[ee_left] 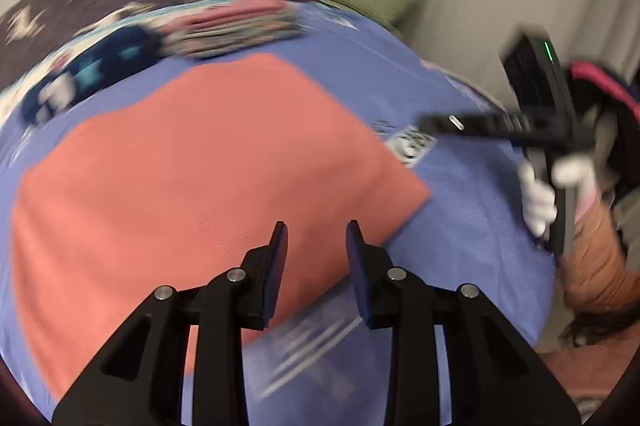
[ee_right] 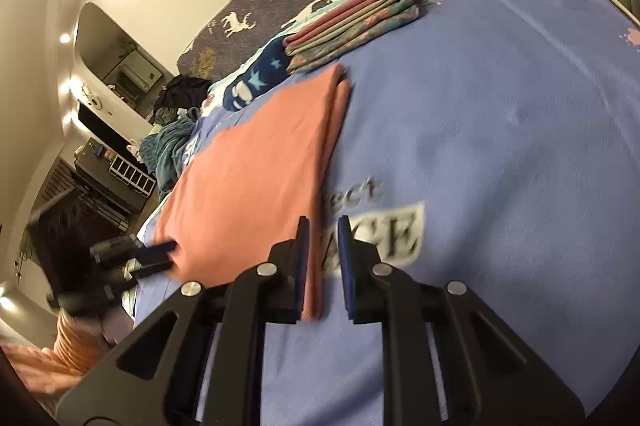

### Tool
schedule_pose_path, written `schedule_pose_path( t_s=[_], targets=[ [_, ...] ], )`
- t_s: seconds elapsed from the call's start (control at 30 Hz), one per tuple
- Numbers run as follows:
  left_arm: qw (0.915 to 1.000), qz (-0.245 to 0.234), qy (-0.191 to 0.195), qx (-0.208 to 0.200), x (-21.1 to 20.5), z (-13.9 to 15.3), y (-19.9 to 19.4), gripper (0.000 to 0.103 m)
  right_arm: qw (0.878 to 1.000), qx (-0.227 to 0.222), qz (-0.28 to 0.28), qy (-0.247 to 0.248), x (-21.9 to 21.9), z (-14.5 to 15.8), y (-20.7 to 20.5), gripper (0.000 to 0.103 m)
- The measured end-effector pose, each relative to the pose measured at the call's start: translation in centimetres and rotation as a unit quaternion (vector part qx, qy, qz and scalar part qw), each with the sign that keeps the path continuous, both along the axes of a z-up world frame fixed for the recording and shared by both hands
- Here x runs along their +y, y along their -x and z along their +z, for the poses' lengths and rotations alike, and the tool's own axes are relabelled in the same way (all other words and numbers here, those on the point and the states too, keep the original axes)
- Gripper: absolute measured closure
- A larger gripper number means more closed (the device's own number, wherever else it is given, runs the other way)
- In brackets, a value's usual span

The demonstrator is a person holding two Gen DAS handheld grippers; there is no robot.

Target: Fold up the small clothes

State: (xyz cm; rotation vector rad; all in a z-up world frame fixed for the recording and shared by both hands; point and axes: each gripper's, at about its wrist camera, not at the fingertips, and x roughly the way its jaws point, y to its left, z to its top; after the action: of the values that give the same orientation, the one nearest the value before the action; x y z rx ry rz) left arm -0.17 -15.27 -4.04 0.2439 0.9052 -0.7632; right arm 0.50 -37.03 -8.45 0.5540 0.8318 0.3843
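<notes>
The pink cloth (ee_left: pixel 192 162) on the blue bedsheet (ee_right: pixel 500 130) is half folded. Both the left gripper (ee_left: pixel 316 238) and right gripper (ee_right: pixel 323 246) are held open, empty, at its near edge. That edge likely needs to be pinched next.

I see the salmon-pink garment (ee_left: pixel 192 162) lying flat and folded on the blue bedspread (ee_right: pixel 500 130), one long edge doubled over itself. Beyond it on the bedspread sits a neat stack of folded clothes (ee_right: pixel 356 22) in pink and teal, with a navy star-print piece (ee_right: pixel 256 78) just beside that stack.
</notes>
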Motion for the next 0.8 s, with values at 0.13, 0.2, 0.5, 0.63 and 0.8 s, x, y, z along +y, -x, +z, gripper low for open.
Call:
schedule_pose_path(
  t_s=[0.13,0.2,0.5,0.63,0.8],
  targets=[
    [0.9977,-0.03,-0.054,-0.027,-6.5,-1.6,0.0,0.056,1.0,0.02,0.012,0.001,-1.1,0.2,-2.5,0.087],
    [0.997,-0.044,-0.059,-0.026,-8.3,-1.8,0.2,0.055,0.999,0.026,0.034,-0.011,-0.8,-0.1,-2.8,0.087],
    [0.992,-0.053,-0.11,-0.032,-11.8,-3.6,0.7,0.044,0.998,0.028,0.047,-0.032,-1.5,-1.0,-3.6,0.079],
    [0.9935,-0.046,-0.1,-0.03,-11.9,-3.6,0.2,0.068,0.998,0.037,0.052,-0.013,-1.3,-0.8,-5.2,0.079],
    [0.9986,-0.001,-0.048,0.019,-8.5,-3.1,-1.3,0.093,0.996,0.047,0.073,0.012,-0.2,-0.6,-8.2,0.079]
  ],
)
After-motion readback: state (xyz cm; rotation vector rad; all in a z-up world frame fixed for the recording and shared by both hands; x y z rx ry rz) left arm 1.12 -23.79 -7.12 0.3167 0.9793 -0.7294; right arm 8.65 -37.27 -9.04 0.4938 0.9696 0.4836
